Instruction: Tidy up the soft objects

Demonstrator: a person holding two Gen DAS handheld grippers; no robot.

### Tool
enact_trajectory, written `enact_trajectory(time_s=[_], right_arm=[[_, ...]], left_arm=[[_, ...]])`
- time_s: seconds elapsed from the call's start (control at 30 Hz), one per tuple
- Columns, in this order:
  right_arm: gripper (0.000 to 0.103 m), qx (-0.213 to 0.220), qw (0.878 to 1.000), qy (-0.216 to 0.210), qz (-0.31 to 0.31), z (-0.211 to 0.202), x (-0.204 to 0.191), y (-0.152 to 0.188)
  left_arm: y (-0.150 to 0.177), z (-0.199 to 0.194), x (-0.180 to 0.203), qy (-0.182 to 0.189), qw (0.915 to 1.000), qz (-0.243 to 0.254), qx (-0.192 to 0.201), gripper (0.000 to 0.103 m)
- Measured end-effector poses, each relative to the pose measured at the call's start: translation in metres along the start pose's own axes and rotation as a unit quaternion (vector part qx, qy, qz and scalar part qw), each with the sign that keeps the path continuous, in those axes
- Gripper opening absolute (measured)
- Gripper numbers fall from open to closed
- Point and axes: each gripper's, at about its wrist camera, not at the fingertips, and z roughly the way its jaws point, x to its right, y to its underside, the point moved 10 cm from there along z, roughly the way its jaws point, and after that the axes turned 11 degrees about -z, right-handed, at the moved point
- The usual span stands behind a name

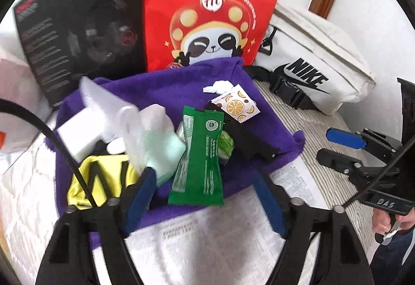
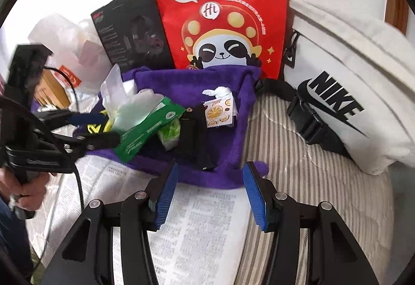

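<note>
A: Closest up, right gripper (image 2: pixel 210 194): 2 blue pads spread wide, nothing between them, hovering over the printed paper sheet (image 2: pixel 205 228) just short of the purple towel (image 2: pixel 233 129).

B: And the left gripper (image 1: pixel 205 196)?

A: Also spread apart, nothing gripped. Its pads sit at the towel's near edge, w/ the green sachet (image 1: pixel 199 155) lying between the finger lines but not pinched.

B: What's on the towel?

A: Heap of stuff: green sachet, a pale mint soft item (image 1: pixel 160 150) under clear plastic wrap, a yellow item w/ black markings (image 1: pixel 101 181) at the left, a black object (image 1: pixel 246 139) approx. center, an orange-slice print packet (image 1: pixel 238 103) beside a crumpled white bit (image 1: pixel 218 86).

B: Behind it?

A: Red panda bag (image 1: pixel 207 7) upright, black box (image 1: pixel 80 25) leaning to its left, white Nike bag (image 1: pixel 319 64) at right on the striped bedding (image 2: pixel 298 168).

B: Towel flat?

A: Rumpled, far edge raised against the red bag.
</note>
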Motion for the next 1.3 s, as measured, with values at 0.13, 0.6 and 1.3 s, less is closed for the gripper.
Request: enact_trajectory(time_s=[0.13, 0.6, 1.3], right_arm=[[0.064, -0.006, 1.0, 0.001, -0.002, -0.014, -0.019, 0.001], [0.102, 0.012, 0.999, 0.032, 0.041, -0.079, -0.066, 0.003], [0.103, 0.029, 0.996, 0.083, 0.019, -0.146, -0.107, 0.081]], left_arm=[[0.01, -0.028, -0.009, -0.018, 0.9997, -0.009, 0.012, 0.097], [0.064, -0.126, -0.044, -0.098, 0.9917, -0.056, 0.062, 0.097], [0.142, -0.194, -0.029, -0.11, 0.9788, -0.09, 0.148, 0.097]])
